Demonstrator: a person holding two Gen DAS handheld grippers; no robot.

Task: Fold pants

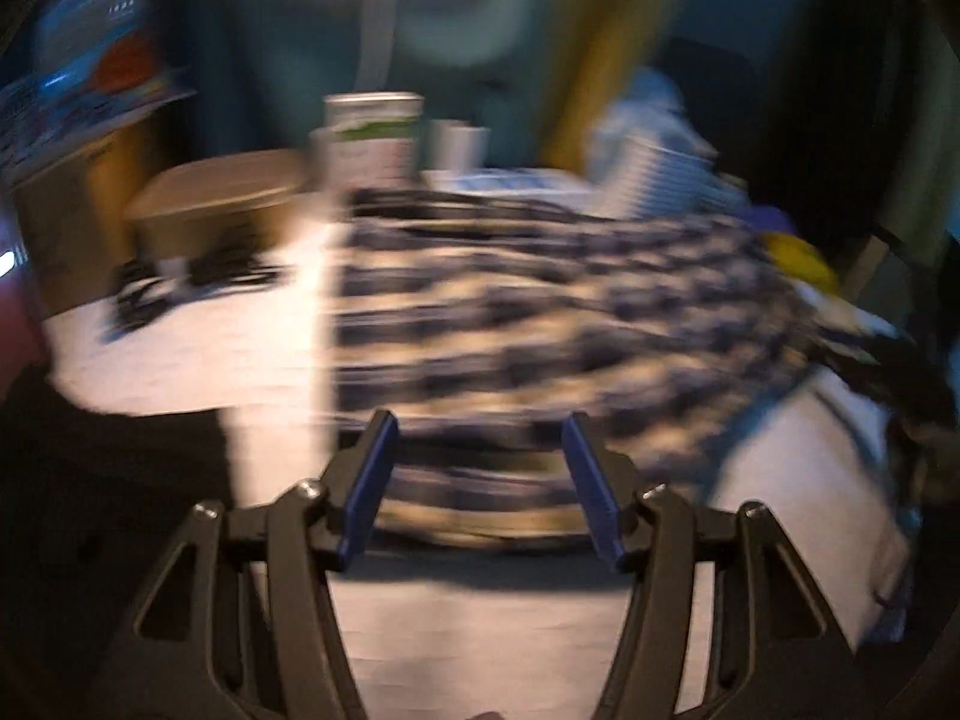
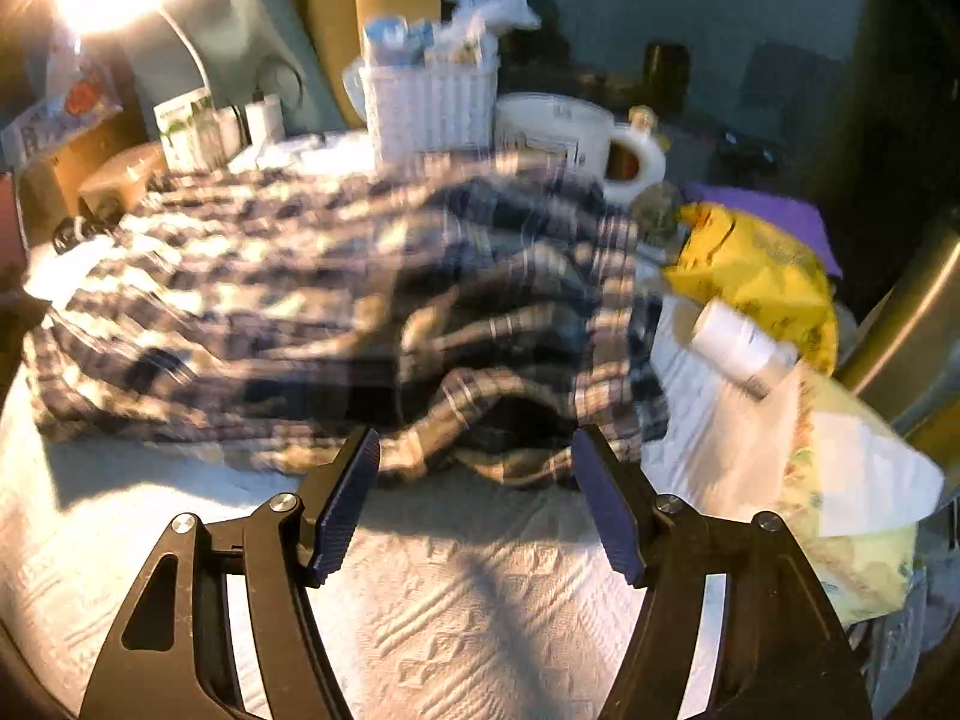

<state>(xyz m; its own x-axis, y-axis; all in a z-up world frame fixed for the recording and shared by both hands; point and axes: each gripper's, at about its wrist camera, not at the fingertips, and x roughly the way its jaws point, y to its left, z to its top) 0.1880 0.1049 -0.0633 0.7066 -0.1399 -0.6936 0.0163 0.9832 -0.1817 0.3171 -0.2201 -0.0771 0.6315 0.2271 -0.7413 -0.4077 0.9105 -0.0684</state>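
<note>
White textured cloth (image 2: 468, 600) covers a cluttered table; plaid pants (image 2: 336, 312) lie bunched across it (blurred), seemingly partly folded, final folds left; left gripper (image 1: 480, 480) and right gripper (image 2: 474, 498) both spread, holding nothing, near the hem.

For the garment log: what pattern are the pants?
Plaid pants, dark blue with cream stripes; clearest in the right wrist view.

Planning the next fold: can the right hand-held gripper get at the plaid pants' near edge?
Probably yes. The right hand-held gripper is open, and the plaid pants lie just ahead on the white cloth, with nothing between.
</note>
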